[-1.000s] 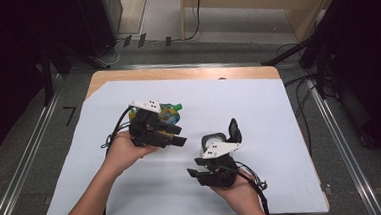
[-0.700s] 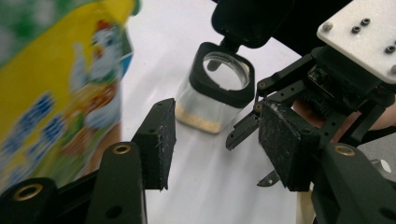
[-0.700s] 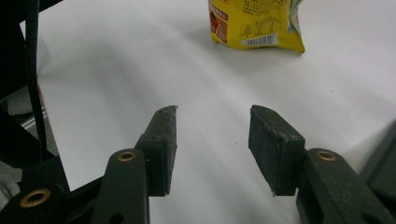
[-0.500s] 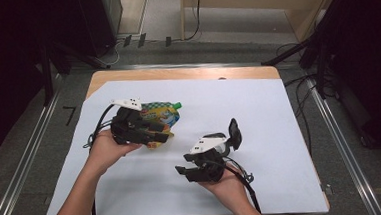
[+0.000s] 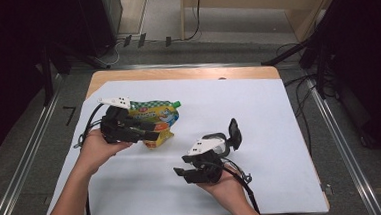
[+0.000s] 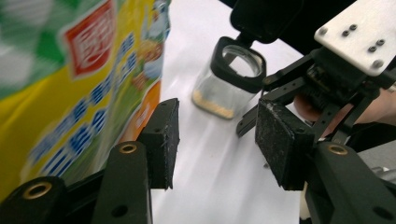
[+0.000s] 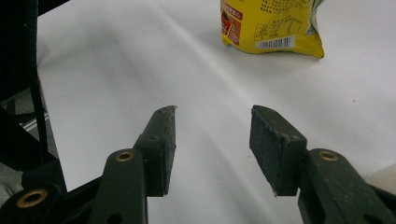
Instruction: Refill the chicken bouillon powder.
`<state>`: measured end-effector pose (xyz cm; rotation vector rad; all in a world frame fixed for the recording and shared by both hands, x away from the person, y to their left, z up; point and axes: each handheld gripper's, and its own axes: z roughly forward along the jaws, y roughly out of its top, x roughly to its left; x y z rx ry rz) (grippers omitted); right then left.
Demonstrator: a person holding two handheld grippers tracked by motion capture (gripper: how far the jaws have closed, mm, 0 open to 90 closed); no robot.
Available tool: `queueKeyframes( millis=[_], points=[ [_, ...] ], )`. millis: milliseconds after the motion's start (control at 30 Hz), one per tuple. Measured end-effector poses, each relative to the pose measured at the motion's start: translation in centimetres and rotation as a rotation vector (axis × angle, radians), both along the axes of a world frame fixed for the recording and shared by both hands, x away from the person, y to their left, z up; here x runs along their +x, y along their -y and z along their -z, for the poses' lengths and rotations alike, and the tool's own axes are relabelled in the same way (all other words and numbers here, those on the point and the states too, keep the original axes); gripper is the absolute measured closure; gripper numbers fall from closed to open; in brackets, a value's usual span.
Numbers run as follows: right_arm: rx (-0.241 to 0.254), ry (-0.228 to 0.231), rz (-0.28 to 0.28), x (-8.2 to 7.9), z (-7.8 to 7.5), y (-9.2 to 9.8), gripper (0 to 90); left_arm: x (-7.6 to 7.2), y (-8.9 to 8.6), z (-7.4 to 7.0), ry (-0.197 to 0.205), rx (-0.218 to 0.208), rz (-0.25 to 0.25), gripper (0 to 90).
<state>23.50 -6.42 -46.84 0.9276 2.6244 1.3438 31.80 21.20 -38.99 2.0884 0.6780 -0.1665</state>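
A yellow and green printed pouch (image 5: pixel 160 120) with a green cap lies on the white sheet (image 5: pixel 269 112). My left gripper (image 5: pixel 147 131) is at its left end, jaws pointing right. In the left gripper view the pouch (image 6: pixel 70 88) stands beside the left pad (image 6: pixel 163 140), outside the gap. That gripper (image 6: pixel 217 114) is open with nothing between its pads; its jaws have just been closing a little. A small glass jar (image 6: pixel 226 86) with its black flip lid open stands ahead. My right gripper (image 5: pixel 181 166) (image 7: pixel 212 119) is open over bare sheet, having just been opening, and faces the pouch (image 7: pixel 271 25).
The jar (image 5: pixel 232 135) stands just right of my right gripper's body. The right gripper (image 6: pixel 345 60) also appears close behind the jar in the left gripper view. The wooden table's edge (image 5: pixel 176 73) borders the sheet at the back; metal rails and cables run along both sides.
My left gripper has drawn back to the left, from over the pouch to its left end. The pouch and jar have stayed put. The right hand has shifted slightly left.
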Motion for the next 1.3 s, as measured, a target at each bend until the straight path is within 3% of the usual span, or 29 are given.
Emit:
queueKeyframes(
  millis=[100, 667, 867, 933, 1100, 1233, 1300],
  points=[
    [0.004, 0.0, 0.002, -0.1, 0.1, 0.3, 51.9, 0.0, -1.2, -0.3, 0.003, -0.003, -0.035, 50.9],
    [-0.007, 0.004, -0.017, -0.5, 0.4, -0.2, 51.9, -0.1, -5.2, -0.6, -0.007, 0.02, -0.068, 51.6],
    [-0.01, 0.002, -0.016, -0.5, 0.4, -0.2, 52.1, -0.1, -6.5, -0.6, -0.008, 0.068, -0.103, 51.4],
    [-0.01, 0.003, -0.016, -0.6, 0.4, -0.2, 52.1, -0.1, -6.9, -0.6, -0.008, 0.061, -0.122, 51.4],
    [-0.013, 0.002, -0.021, -0.5, 0.5, -0.4, 52.2, 0.6, -6.0, -0.2, 0.013, 0.048, -0.114, 52.3],
    [-0.02, 0.008, -0.022, -0.4, 0.8, -0.6, 52.3, 1.5, -3.8, 0.5, 0.024, 0.08, -0.088, 53.1],
    [-0.023, 0.013, -0.024, -0.4, 0.8, -0.7, 52.3, 1.7, -3.5, 0.6, 0.034, 0.08, -0.085, 55.6]
  ],
)
